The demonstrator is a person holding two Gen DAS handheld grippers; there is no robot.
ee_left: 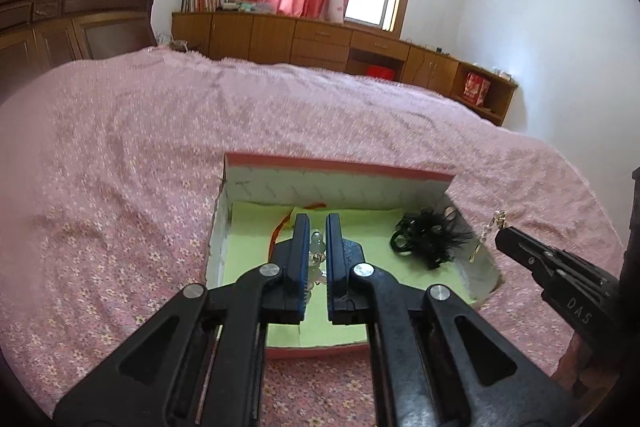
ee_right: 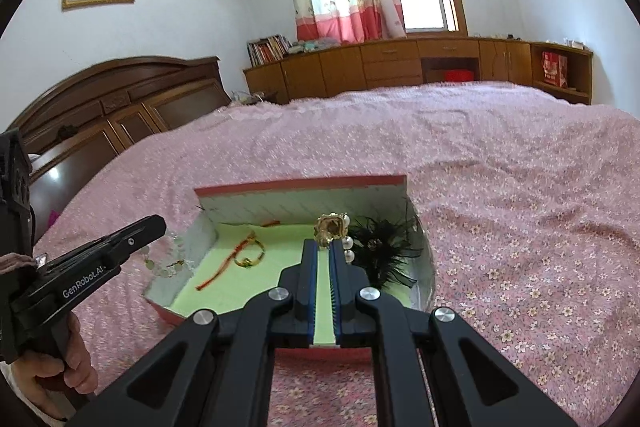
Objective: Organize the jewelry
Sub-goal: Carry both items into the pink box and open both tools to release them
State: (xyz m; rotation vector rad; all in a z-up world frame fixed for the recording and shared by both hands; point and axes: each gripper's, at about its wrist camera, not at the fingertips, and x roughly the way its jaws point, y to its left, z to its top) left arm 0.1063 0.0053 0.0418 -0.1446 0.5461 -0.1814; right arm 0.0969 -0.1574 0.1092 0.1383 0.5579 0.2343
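Observation:
An open box with a green lining (ee_left: pixel 248 247) (ee_right: pixel 224 291) lies on the pink bed. My left gripper (ee_left: pixel 318 223) is shut on a pale bead bracelet (ee_left: pixel 317 247) above the box's left part; the bracelet also shows hanging from it in the right wrist view (ee_right: pixel 168 267). My right gripper (ee_right: pixel 326 245) is shut on a gold and pearl ornament (ee_right: pixel 331 227) over the box; its chain (ee_left: pixel 486 235) dangles in the left wrist view. In the box lie a black feather piece (ee_left: pixel 428 239) (ee_right: pixel 384 247), a gold ring (ee_right: pixel 250 255) and a red ribbon (ee_right: pixel 224 263).
The pink floral bedspread (ee_left: pixel 160 147) (ee_right: pixel 500 187) surrounds the box. A dark wooden headboard (ee_right: pixel 112 107) stands to the left. Wooden cabinets (ee_left: pixel 320 39) run under the curtained window beyond the bed.

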